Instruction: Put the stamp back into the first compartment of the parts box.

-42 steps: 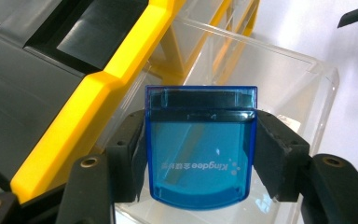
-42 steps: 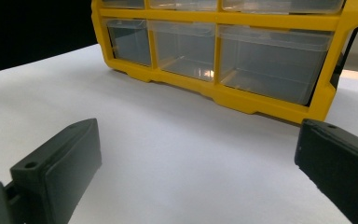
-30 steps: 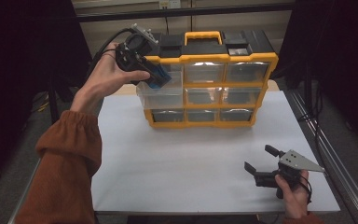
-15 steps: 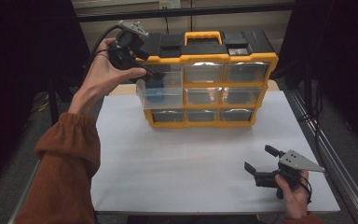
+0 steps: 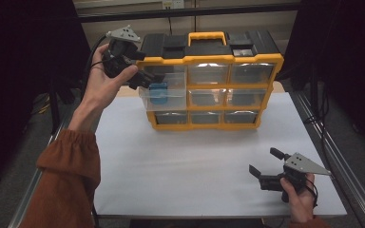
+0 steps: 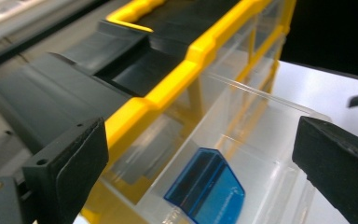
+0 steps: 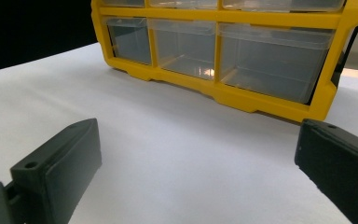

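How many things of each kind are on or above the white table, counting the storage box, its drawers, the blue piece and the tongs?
Yellow storage box: 1
Clear drawers: 9
Blue piece, lying in the pulled-out drawer: 1
Tongs, left tongs and right tongs: 2
Total: 13

Organizer cabinet (image 5: 266, 90): yellow frame, black top, yellow carry handle (image 5: 206, 35). Drawers (image 5: 207, 74): clear plastic. Block (image 5: 158, 92) in the pulled-out drawer: translucent blue. Table (image 5: 180, 161): plain white. Both gripper bodies black, top plates grey. Sleeve (image 5: 64, 185): rust-brown.
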`<state>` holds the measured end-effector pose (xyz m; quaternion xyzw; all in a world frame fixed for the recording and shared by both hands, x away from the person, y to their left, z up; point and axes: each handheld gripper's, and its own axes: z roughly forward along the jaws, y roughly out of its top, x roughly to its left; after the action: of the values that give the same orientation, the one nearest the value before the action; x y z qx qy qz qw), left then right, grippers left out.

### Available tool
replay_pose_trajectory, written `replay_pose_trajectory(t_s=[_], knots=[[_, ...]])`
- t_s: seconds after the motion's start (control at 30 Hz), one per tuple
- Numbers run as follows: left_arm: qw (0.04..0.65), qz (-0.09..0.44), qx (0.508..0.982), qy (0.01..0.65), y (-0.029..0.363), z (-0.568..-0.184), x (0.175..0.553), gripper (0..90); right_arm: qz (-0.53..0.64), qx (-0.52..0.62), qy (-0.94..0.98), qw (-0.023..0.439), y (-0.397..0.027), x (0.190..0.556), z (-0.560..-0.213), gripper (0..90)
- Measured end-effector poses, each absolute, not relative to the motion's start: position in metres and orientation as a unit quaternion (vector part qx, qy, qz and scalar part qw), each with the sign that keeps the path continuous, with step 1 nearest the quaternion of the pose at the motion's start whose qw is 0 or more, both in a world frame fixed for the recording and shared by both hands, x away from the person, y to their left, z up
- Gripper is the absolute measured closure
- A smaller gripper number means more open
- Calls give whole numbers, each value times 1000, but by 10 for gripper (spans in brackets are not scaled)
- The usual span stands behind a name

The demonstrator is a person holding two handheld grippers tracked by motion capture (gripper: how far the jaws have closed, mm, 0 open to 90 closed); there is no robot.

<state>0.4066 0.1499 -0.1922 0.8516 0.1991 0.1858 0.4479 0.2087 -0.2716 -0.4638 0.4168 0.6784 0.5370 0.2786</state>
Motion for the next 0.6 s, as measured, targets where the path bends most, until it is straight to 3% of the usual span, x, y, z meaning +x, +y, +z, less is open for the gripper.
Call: replay_pose_trajectory(t_s=[0.13,0.6], knots=[[483,178,830,213,158,-197,404,35,537,417,677,280,-272,209,-464,3],[518,200,802,222,179,-229,392,34,538,423,675,274,-275,210,-467,3]])
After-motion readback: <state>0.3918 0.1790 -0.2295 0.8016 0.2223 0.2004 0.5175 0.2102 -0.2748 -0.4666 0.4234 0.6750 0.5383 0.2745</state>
